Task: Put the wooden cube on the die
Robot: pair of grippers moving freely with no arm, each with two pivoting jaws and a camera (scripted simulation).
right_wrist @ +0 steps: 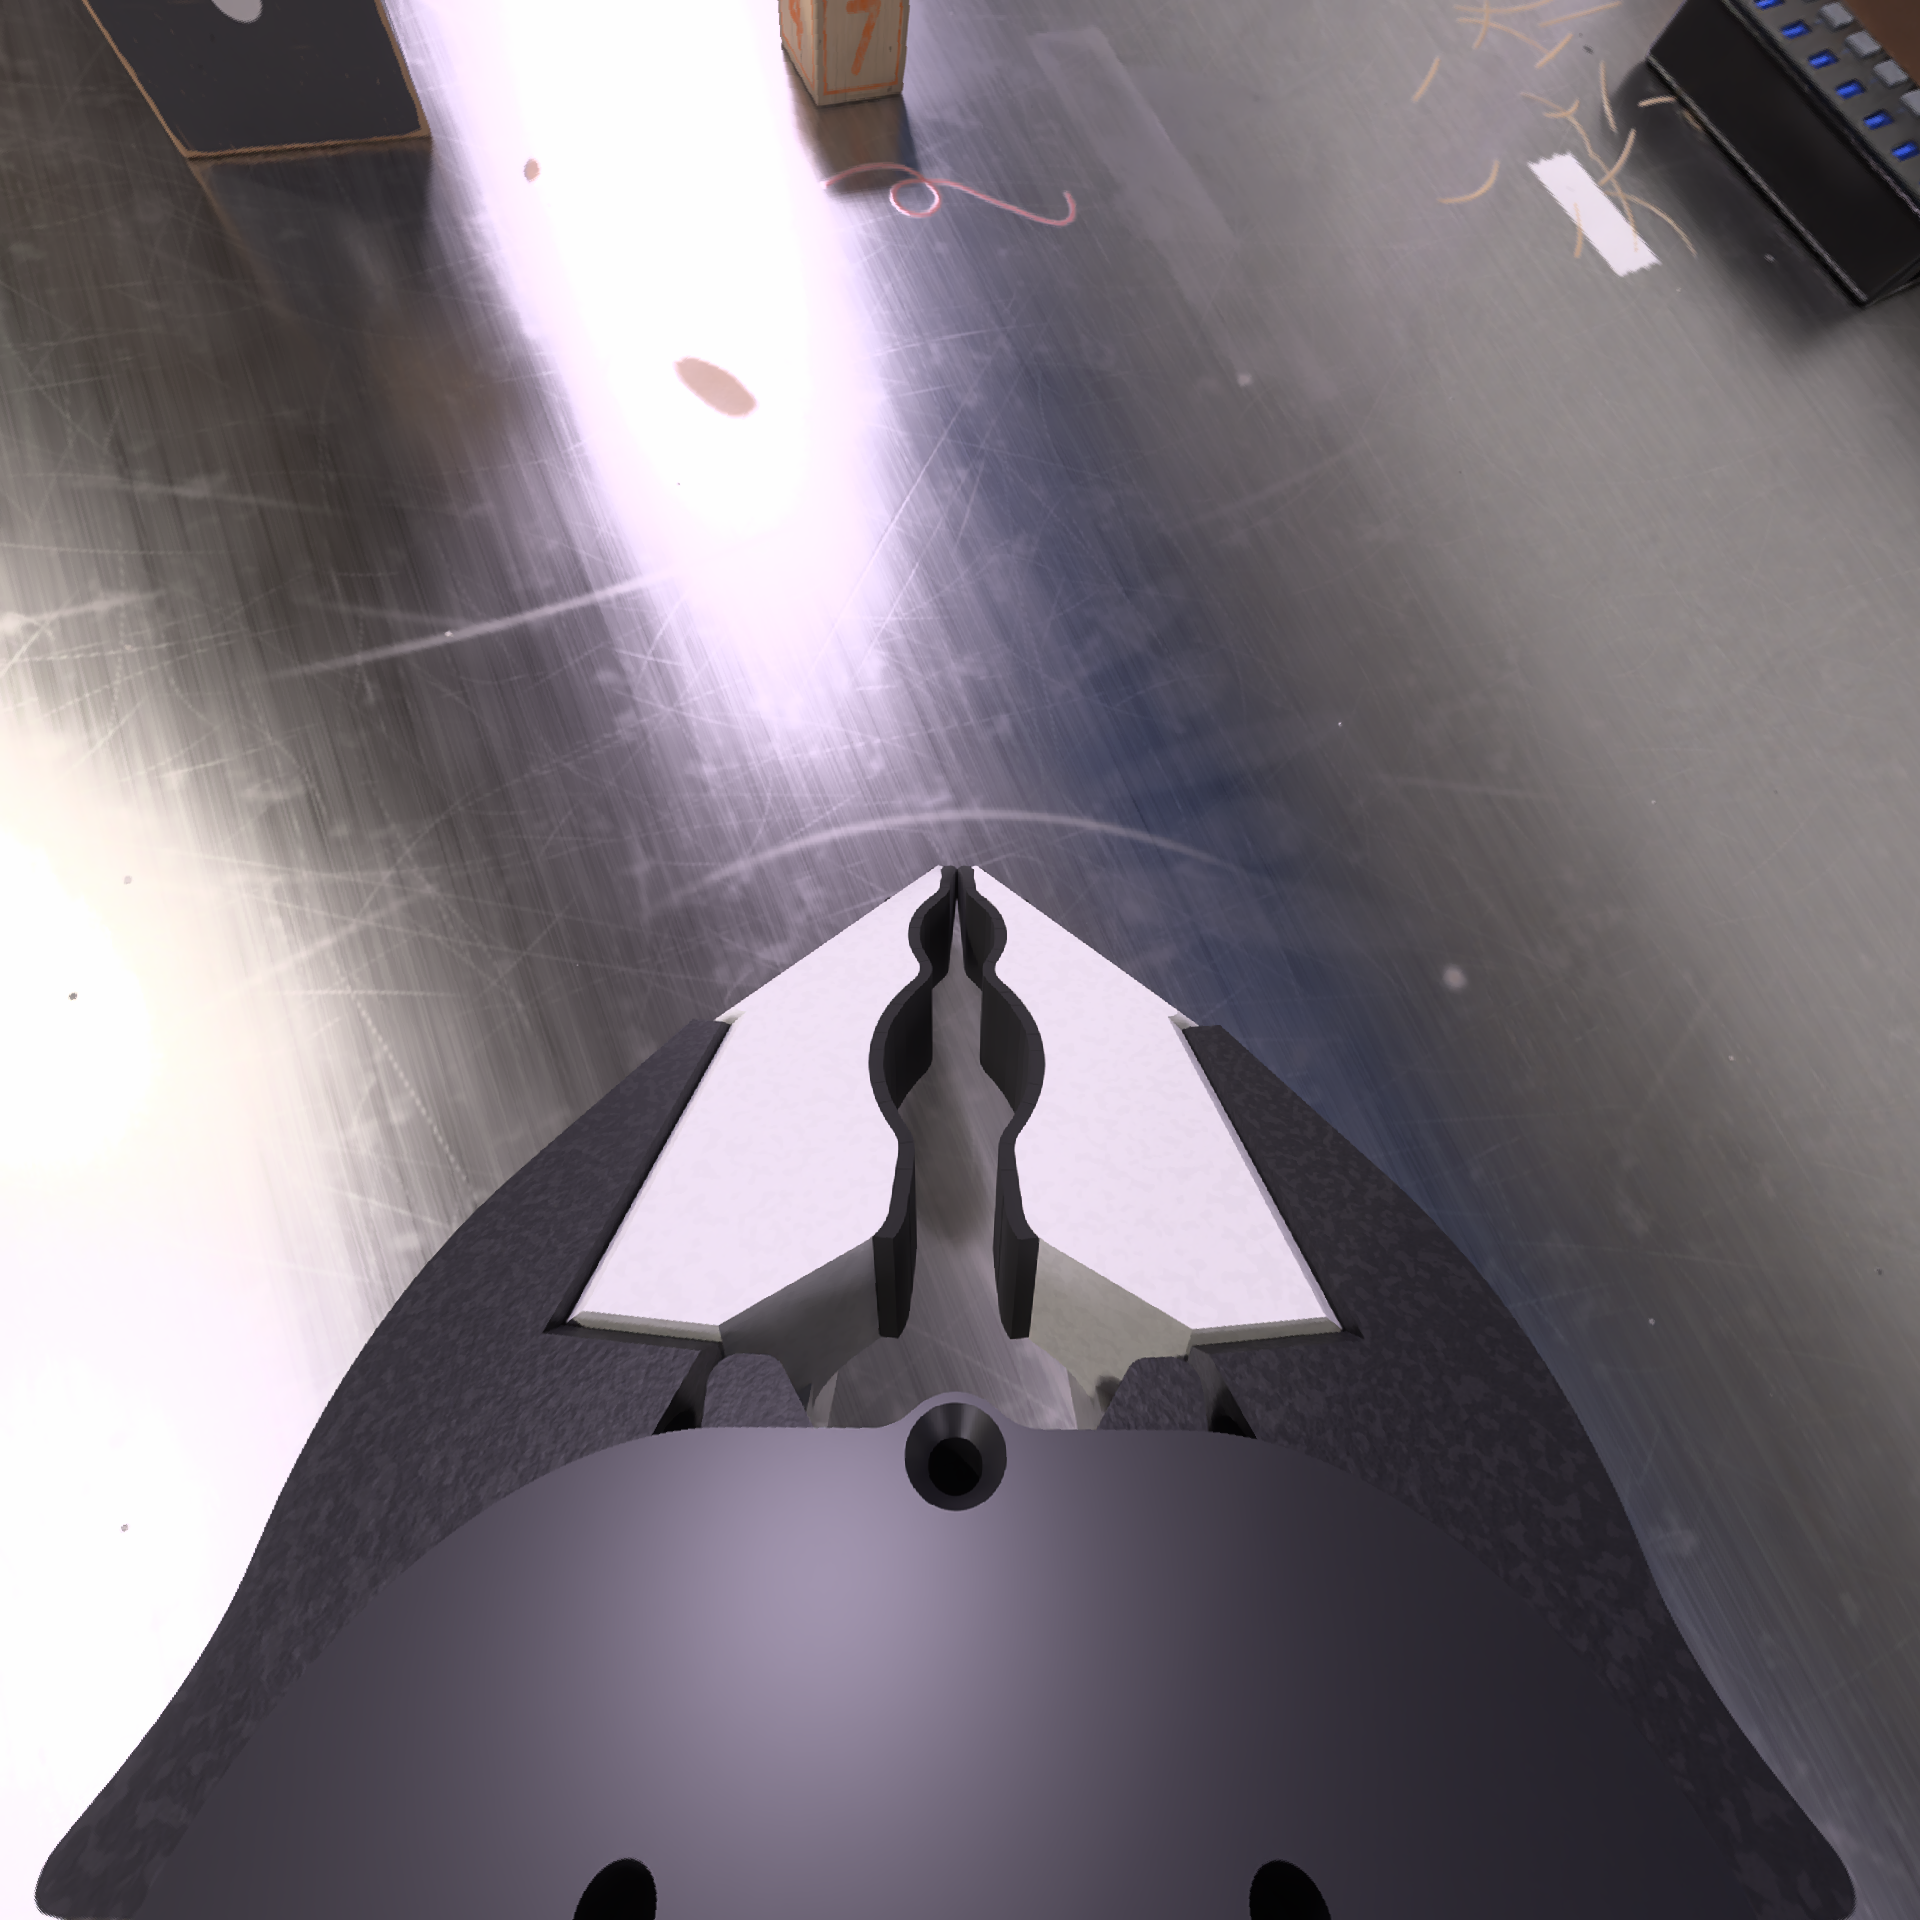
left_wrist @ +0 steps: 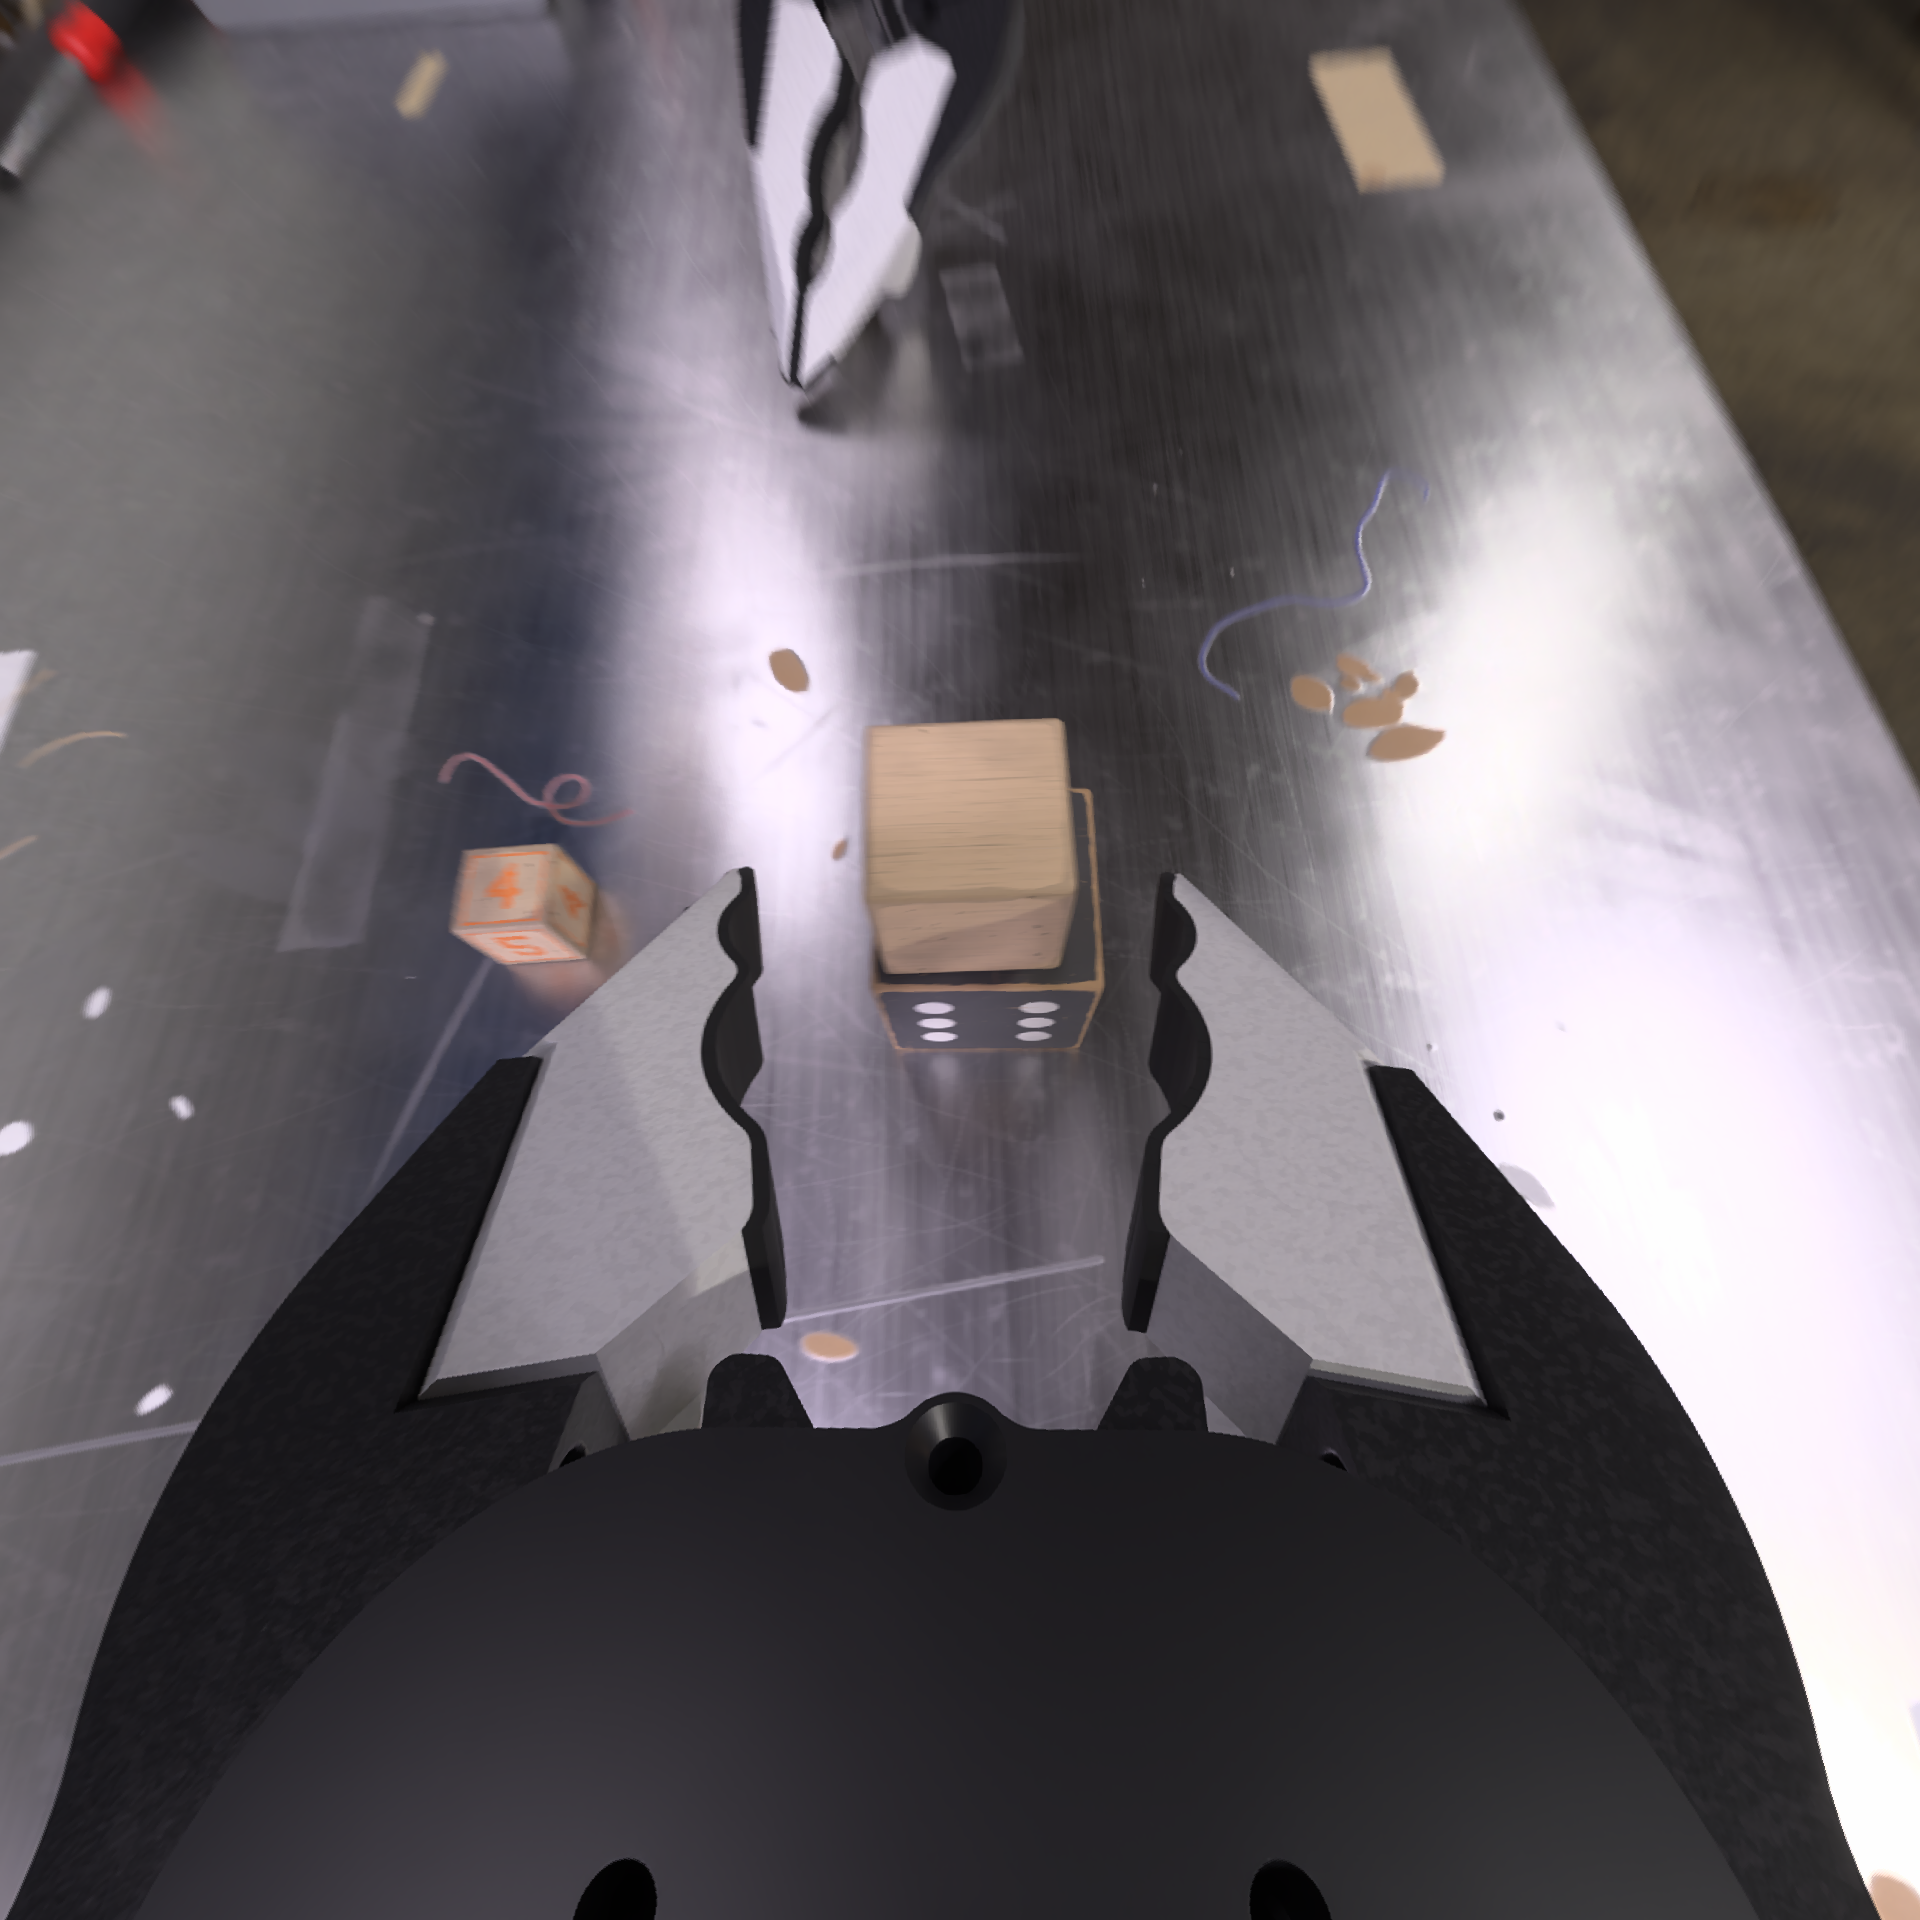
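1. The left gripper [left_wrist: 956,894] has its jaws spread wide with nothing between them; its fingertips flank the stack just ahead without touching it.
2. The right gripper [right_wrist: 958,875] has its jaws pressed together at the tips, empty, above bare metal table [right_wrist: 1351,727].
3. Only the left wrist view shows the stack whole: the wooden cube [left_wrist: 971,842] sits on top of the black die [left_wrist: 987,1013], set a little toward the die's left edge, so a strip of black top shows on the right.
4. The cube has no long axis. It stands upright and square, its faces roughly in line with the die's, one side face turned to the left camera. The die's pip-marked side faces the same way.
5. The right wrist view catches just a corner of the die [right_wrist: 281,83] at its top left edge; the cube is out of frame there.
6. Left of the stack stands a small numbered block [left_wrist: 523,906], well apart. The right view shows it [right_wrist: 847,47] near a pink thread [right_wrist: 945,197].
7. Only the right view shows a black device with blue lights [right_wrist: 1797,135], far right.
8. Only the left view shows scattered seeds [left_wrist: 1371,707] and, farther off, the right gripper [left_wrist: 821,353].
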